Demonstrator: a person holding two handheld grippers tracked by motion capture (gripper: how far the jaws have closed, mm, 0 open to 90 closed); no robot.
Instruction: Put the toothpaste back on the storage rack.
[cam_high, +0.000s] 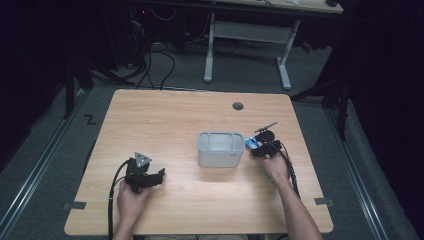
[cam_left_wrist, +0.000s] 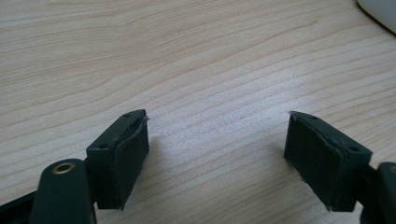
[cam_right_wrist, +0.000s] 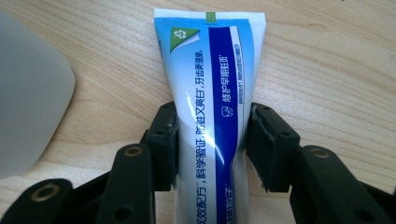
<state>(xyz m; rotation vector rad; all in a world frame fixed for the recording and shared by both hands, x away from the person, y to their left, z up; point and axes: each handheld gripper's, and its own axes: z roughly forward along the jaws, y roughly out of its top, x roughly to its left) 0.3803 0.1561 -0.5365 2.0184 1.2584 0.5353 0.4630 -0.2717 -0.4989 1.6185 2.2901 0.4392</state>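
Observation:
A blue and white toothpaste tube (cam_right_wrist: 210, 93) lies flat on the wooden table (cam_high: 165, 120), its crimped end pointing away from me in the right gripper view. My right gripper (cam_right_wrist: 212, 116) has a pad against each long side of the tube, and the tube narrows slightly where they press. In the high view this gripper (cam_high: 260, 147) and the tube (cam_high: 251, 144) sit just right of a grey rectangular bin (cam_high: 220, 149). My left gripper (cam_high: 157, 176) rests near the front left of the table, open (cam_left_wrist: 217, 126), with bare wood between its jaws.
The bin's pale rounded corner (cam_right_wrist: 28, 102) lies close to the left of the tube. Another corner of the bin (cam_left_wrist: 380, 11) shows in the left gripper view. A round cable hole (cam_high: 238, 106) sits at the table's far side. Desk legs and cables stand on the floor beyond.

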